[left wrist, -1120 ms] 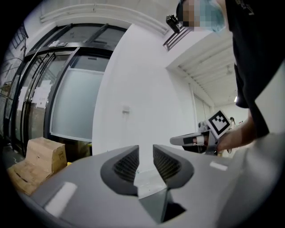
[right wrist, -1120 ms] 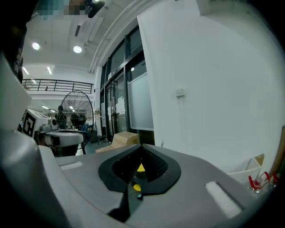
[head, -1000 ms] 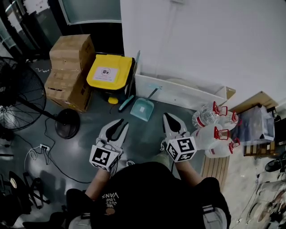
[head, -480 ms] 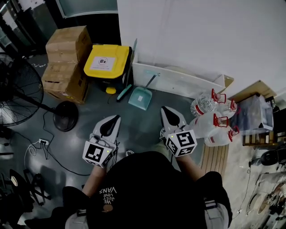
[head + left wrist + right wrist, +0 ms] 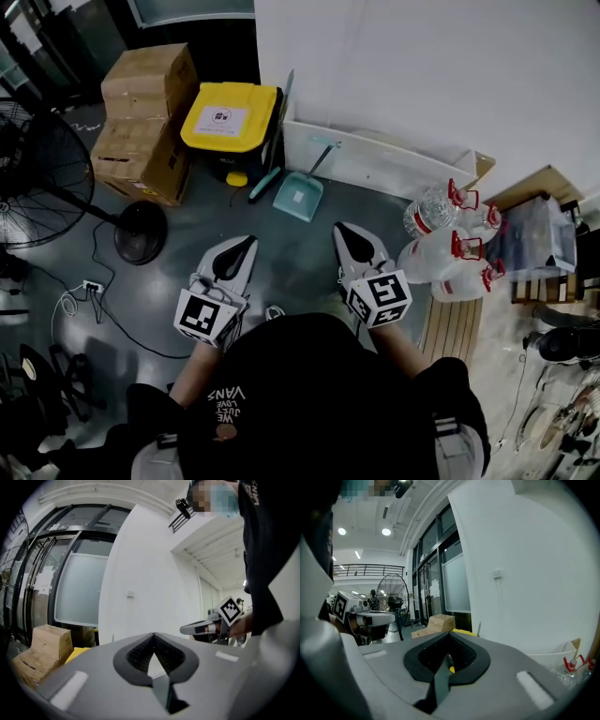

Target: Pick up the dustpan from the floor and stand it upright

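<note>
A teal dustpan (image 5: 299, 197) lies flat on the grey floor by the white wall, its thin handle (image 5: 320, 160) pointing up toward the wall. A teal brush (image 5: 264, 185) lies just left of it. My left gripper (image 5: 246, 243) is shut and holds nothing; it hovers over the floor below and left of the dustpan. My right gripper (image 5: 341, 229) is shut and holds nothing, below and right of the dustpan. Both point toward the wall. In the left gripper view the right gripper (image 5: 183, 630) shows at the right; the dustpan is hidden in both gripper views.
A yellow-lidded bin (image 5: 230, 117) and cardboard boxes (image 5: 142, 122) stand at the back left. A floor fan's base (image 5: 141, 232) and cable (image 5: 103, 309) lie at the left. Several water jugs (image 5: 448, 262) stand at the right beside a wooden pallet (image 5: 461, 352). A white board (image 5: 375, 169) leans at the wall.
My left gripper's jaws have closed from about half open to shut. Both grippers have shifted a little across the floor, and the dustpan has stayed where it was.
</note>
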### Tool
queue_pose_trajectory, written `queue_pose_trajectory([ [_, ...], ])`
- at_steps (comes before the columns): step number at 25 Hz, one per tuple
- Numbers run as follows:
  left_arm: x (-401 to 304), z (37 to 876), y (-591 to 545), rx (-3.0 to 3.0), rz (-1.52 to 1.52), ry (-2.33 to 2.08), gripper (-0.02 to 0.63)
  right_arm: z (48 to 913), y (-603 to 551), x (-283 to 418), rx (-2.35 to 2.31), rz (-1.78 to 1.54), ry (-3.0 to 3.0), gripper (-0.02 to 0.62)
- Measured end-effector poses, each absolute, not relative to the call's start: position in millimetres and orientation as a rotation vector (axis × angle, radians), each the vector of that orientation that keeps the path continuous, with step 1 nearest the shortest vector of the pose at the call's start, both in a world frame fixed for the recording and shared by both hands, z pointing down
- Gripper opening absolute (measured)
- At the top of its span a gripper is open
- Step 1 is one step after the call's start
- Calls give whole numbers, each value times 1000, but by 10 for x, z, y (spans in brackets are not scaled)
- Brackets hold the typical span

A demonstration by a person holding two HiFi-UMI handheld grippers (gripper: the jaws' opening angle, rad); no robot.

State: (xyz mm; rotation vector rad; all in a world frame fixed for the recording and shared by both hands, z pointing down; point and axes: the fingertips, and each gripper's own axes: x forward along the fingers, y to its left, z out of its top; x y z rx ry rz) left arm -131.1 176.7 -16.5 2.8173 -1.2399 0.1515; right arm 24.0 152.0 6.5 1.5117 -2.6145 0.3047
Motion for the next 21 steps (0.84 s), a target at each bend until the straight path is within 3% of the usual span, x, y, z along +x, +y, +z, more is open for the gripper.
queue_pose_trajectory([
  [21,-1251,-156,1949,2834,134,-1266,52,24,1652,303,1486,292,-2599,2],
])
